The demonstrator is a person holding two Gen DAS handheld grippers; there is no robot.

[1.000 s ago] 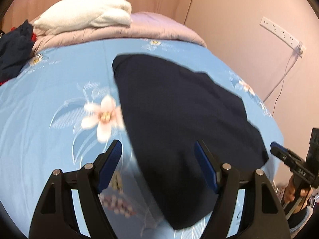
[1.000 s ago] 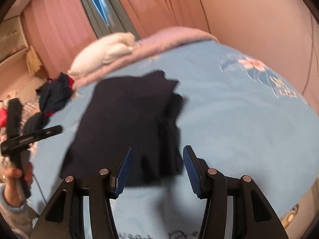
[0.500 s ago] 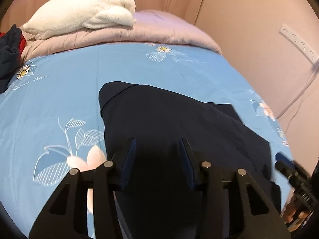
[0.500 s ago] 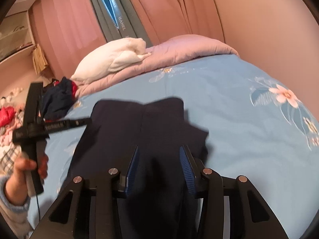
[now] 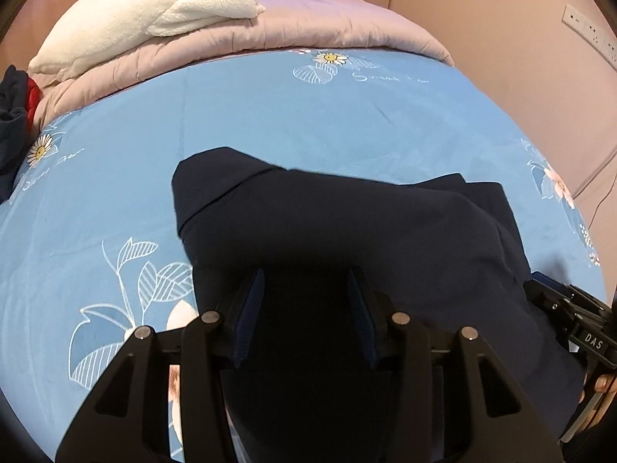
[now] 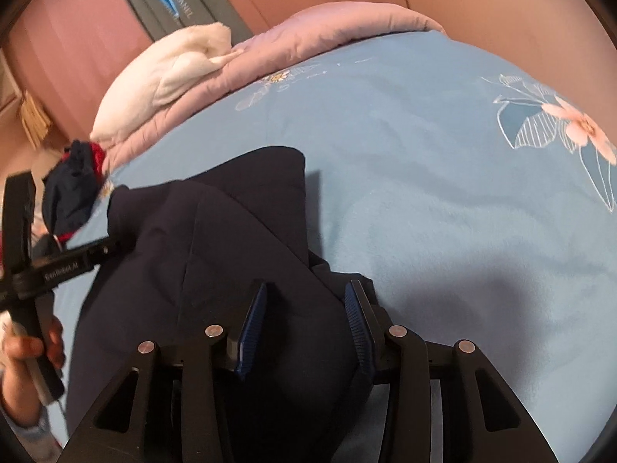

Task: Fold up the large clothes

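The dark garment lies partly folded on the blue bed, near its front edge. The left hand-held gripper and the right hand-held gripper each have garment fabric between their half-parted blue pads; whether the pads press on the cloth cannot be told. A white blanket sits at the bed's far end.

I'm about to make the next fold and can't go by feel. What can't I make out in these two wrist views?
- Left wrist view: near edge of the dark garment, hidden behind the left gripper.
- Right wrist view: whether the right gripper pinches cloth; fabric too dark.
- Both views: garment type unclear, already folded.
- Clothes pile: cut off, blurred.
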